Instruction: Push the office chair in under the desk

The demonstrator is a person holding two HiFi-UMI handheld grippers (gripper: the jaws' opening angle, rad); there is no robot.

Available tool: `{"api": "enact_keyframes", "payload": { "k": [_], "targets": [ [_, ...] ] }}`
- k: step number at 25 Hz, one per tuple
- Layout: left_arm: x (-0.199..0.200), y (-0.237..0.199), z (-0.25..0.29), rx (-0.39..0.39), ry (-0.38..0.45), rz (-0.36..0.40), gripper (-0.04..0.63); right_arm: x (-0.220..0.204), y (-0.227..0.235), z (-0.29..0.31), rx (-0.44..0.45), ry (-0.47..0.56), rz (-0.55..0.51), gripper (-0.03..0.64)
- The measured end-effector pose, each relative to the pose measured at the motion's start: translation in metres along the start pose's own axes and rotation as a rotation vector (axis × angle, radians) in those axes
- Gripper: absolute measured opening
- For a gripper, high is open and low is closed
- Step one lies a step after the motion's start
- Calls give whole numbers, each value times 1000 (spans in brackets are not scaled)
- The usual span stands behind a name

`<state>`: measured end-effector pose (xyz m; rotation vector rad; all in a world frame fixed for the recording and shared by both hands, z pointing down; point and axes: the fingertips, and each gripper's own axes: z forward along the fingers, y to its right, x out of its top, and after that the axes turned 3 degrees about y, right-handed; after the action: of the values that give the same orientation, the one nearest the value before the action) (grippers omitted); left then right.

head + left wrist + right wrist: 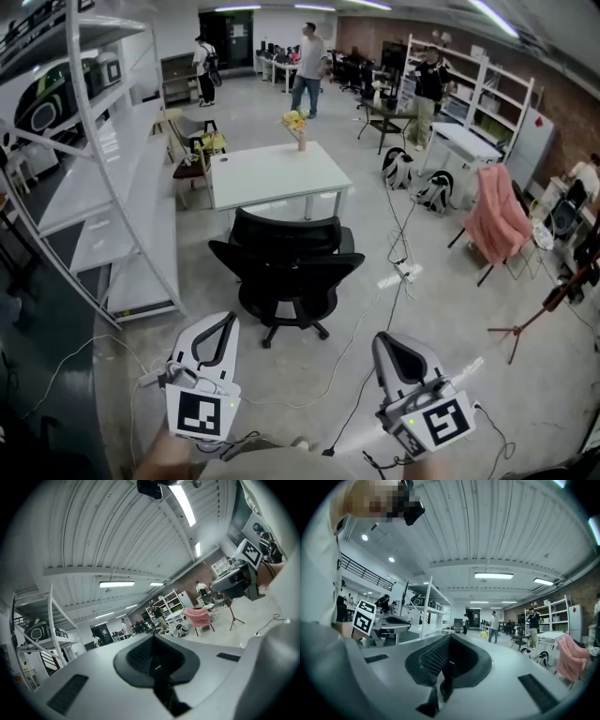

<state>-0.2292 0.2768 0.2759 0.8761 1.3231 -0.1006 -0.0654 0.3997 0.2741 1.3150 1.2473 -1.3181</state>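
A black office chair stands on the floor just in front of the white desk, its back facing me and its seat outside the desk. My left gripper is low at the left, well short of the chair, jaws shut and empty. My right gripper is at the lower right, also shut and empty. Both point level toward the chair and touch nothing. In the left gripper view the closed jaws fill the lower half, with the right gripper off to the side. The right gripper view shows its closed jaws and the left gripper.
A white metal shelving rack runs along the left. A vase of yellow flowers stands on the desk. Cables and a power strip lie on the floor right of the chair. A pink-draped chair, a tripod and backpacks are at the right; people stand far back.
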Motion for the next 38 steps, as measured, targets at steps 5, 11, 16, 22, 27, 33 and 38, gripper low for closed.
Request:
{"api": "enact_keyframes", "payload": {
  "k": [5,11,16,22,27,33,38],
  "targets": [
    [11,16,-8,-5,34,7,8,-13,7,-11,18,-8,2,6],
    [18,32,-17,4,45,6,8,-23,8,-15,31,-21,-3,6],
    [17,41,-14,2,53,19,8,-35,12,-15,40,-39,2,6],
    [-3,34,-3,38,26,-45,8,-47,17,-4,49,-54,-8,6],
    [-28,25,15,36,-34,-52,9,-51,25,14,74,-30,-20,6],
    [-50,12,44,31,-78,-1,32,-59,43,45,77,-53,-65,6],
    [-77,-3,70,12,-155,60,79,-75,56,79,102,-125,-157,22]
  ]
}}
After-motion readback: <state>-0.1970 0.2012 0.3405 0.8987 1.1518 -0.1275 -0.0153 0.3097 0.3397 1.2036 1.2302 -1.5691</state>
